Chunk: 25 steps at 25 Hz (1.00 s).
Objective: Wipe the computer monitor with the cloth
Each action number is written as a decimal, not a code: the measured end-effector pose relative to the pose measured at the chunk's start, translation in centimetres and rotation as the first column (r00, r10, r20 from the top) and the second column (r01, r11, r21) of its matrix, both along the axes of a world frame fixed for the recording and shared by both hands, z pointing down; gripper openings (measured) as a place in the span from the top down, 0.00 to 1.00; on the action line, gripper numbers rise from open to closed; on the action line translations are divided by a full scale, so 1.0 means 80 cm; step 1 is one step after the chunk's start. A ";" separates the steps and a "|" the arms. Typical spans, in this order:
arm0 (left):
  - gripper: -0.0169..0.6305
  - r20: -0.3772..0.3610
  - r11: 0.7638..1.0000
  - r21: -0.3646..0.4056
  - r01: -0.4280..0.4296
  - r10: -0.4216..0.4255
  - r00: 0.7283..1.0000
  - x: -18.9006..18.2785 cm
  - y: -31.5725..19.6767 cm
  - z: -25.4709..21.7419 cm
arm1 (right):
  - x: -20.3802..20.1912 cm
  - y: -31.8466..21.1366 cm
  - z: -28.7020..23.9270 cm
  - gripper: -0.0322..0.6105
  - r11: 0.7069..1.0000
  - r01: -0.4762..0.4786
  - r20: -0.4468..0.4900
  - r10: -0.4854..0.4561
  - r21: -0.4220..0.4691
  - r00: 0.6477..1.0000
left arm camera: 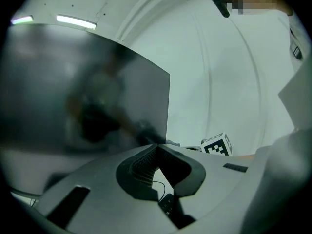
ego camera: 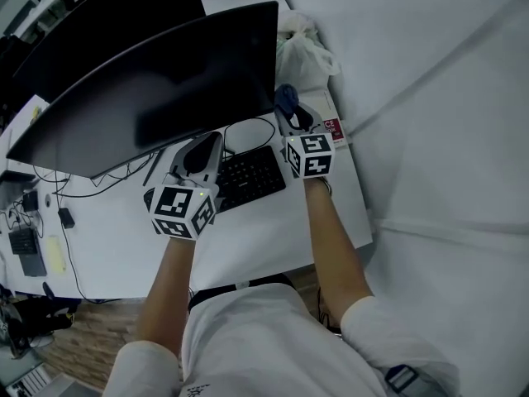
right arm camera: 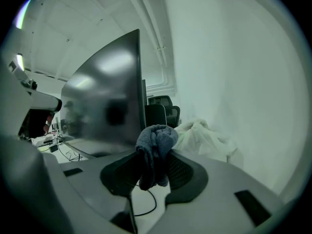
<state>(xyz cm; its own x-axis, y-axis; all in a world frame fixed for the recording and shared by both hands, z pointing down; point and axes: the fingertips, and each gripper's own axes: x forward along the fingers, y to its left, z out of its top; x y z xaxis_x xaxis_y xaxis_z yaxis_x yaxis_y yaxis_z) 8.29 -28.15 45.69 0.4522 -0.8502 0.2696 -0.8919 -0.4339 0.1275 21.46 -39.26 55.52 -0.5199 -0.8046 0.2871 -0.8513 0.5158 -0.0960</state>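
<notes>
While gripping the cloth (right arm camera: 156, 141) in the right tongs (right arm camera: 153, 167), just right of the monitor (ego camera: 157, 89), mind the hold: might slip out if rubbed hard. Watch the left tongs (left arm camera: 156, 150) too, clenched on nothing low in front of the monitor: could bump it.

The person wears a white short-sleeved shirt (ego camera: 248, 337). At the shirt's right sleeve sits a small dark loop (ego camera: 400, 378), perhaps a strap. Beyond the shirt, the left tool (ego camera: 204, 143) and the right tool (ego camera: 289, 116) each carry a white cube (ego camera: 182, 211) with black square markers. Farther still from the shirt, each tool's pale grey shell (right arm camera: 234, 172), cut with dark slots, ends in black ribbed pads (right arm camera: 184, 173).
</notes>
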 end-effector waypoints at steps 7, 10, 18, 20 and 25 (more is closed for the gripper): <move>0.96 -0.007 0.998 -0.055 0.035 -0.036 0.999 -0.019 0.013 0.034 | 0.002 0.005 0.049 0.74 0.994 -0.049 0.071 0.056 -0.101 0.996; 0.96 -0.007 0.996 -0.073 0.052 -0.052 0.999 -0.030 0.017 0.043 | 0.003 0.005 0.063 0.74 0.984 -0.080 0.154 0.104 -0.157 0.982; 0.96 -0.007 0.991 -0.097 0.096 -0.097 0.995 -0.055 0.038 0.057 | 0.005 0.013 0.082 0.74 0.956 -0.122 0.311 0.205 -0.266 0.928; 0.96 -0.011 0.990 -0.094 0.105 -0.106 0.994 -0.060 0.042 0.056 | 0.006 0.018 0.085 0.74 0.954 -0.121 0.302 0.205 -0.273 0.931; 0.96 -0.026 0.989 -0.080 0.124 -0.126 0.992 -0.077 0.057 0.050 | 0.012 0.040 0.075 0.74 0.961 -0.120 0.262 0.186 -0.249 0.947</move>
<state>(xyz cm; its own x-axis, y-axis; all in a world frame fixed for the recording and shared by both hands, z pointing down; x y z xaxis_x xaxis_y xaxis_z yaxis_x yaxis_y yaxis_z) 2.16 -23.56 49.68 0.3527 -0.8774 0.3252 -0.9337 -0.3067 0.1849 22.42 -36.04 61.54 -0.4814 -0.8115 0.3313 -0.8394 0.3179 -0.4410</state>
